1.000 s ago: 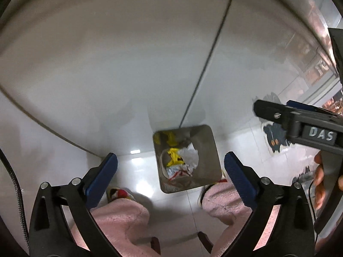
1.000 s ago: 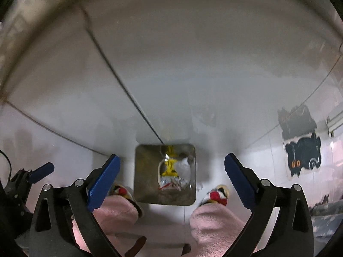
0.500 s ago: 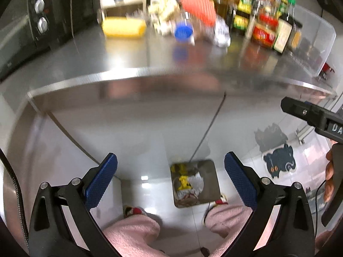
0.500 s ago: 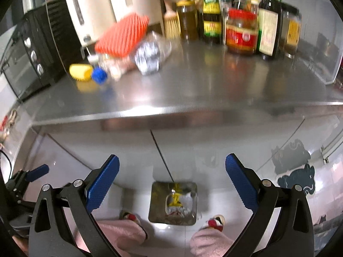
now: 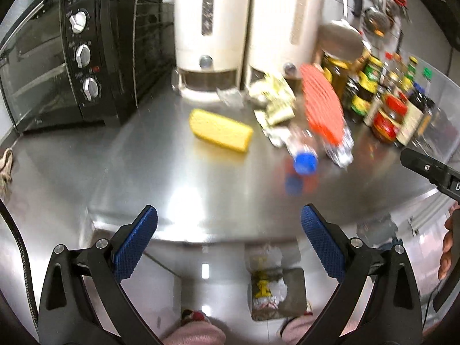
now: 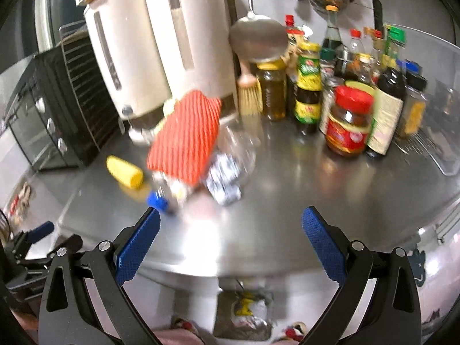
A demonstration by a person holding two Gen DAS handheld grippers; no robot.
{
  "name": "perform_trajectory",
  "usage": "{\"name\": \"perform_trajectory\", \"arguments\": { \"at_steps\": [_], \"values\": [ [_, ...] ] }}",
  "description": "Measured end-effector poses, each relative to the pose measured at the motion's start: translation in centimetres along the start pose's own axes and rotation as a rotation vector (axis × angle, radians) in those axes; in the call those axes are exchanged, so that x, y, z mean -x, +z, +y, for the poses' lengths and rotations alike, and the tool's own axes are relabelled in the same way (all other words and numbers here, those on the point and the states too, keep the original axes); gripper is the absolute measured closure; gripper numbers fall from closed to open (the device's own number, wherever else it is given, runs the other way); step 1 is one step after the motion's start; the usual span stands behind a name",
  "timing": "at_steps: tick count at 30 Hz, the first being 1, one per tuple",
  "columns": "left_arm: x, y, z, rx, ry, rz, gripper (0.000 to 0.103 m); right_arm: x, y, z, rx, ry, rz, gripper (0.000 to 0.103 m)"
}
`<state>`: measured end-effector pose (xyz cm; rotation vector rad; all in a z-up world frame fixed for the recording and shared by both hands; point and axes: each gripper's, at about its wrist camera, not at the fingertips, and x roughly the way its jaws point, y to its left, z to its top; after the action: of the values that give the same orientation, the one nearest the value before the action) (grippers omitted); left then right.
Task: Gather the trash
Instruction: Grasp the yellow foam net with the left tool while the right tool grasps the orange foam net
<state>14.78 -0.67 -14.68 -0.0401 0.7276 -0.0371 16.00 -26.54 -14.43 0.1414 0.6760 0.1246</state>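
Note:
On the steel counter point(image 5: 143, 172) lie a yellow sponge point(image 5: 220, 133), crumpled yellowish wrappers point(image 5: 274, 100), a red ribbed packet point(image 5: 323, 106) over a clear bottle with a blue cap point(image 5: 304, 162), and a crumpled foil ball point(image 6: 224, 181). The sponge point(image 6: 125, 171), red packet point(image 6: 187, 143) and blue cap point(image 6: 157, 199) also show in the right wrist view. A steel bin point(image 5: 277, 293) with trash stands on the floor below the counter edge; it also shows in the right wrist view point(image 6: 244, 316). My left gripper point(image 5: 228, 247) and right gripper point(image 6: 230, 245) are open and empty, before the counter edge.
A black toaster oven point(image 5: 72, 57) stands at the left and two white dispensers point(image 5: 244, 28) at the back. Sauce jars and bottles point(image 6: 348, 106) crowd the back right, with a brush point(image 6: 250, 95) and a hanging ladle. A clear rack point(image 6: 440, 109) stands at the far right.
Both grippers have tilted up from the floor bin to the counter top. The bin has dropped to the bottom of both views. Both stay open and empty.

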Motion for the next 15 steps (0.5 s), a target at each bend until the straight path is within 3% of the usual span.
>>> {"name": "perform_trajectory", "arguments": {
  "at_steps": [5, 9, 12, 15],
  "values": [
    [-2.8, 3.9, 1.2, 0.018, 0.037, -0.009, 0.01, -3.4, 3.0, 1.3, -0.023, 0.052, 0.015, 0.004],
    [-5.7, 6.4, 2.0, 0.03, 0.059, 0.001, 0.017, -5.7, 5.0, 2.6, -0.013, 0.065, 0.004, 0.005],
    [-7.8, 7.7, 2.2, 0.031, 0.076, 0.01, 0.018, -7.6, 6.2, 3.7, 0.0, 0.077, 0.021, 0.014],
    [-9.8, 8.7, 2.2, 0.028, 0.087, 0.024, 0.018, -9.3, 6.6, 4.4, 0.007, 0.071, 0.041, 0.016]
  ]
}}
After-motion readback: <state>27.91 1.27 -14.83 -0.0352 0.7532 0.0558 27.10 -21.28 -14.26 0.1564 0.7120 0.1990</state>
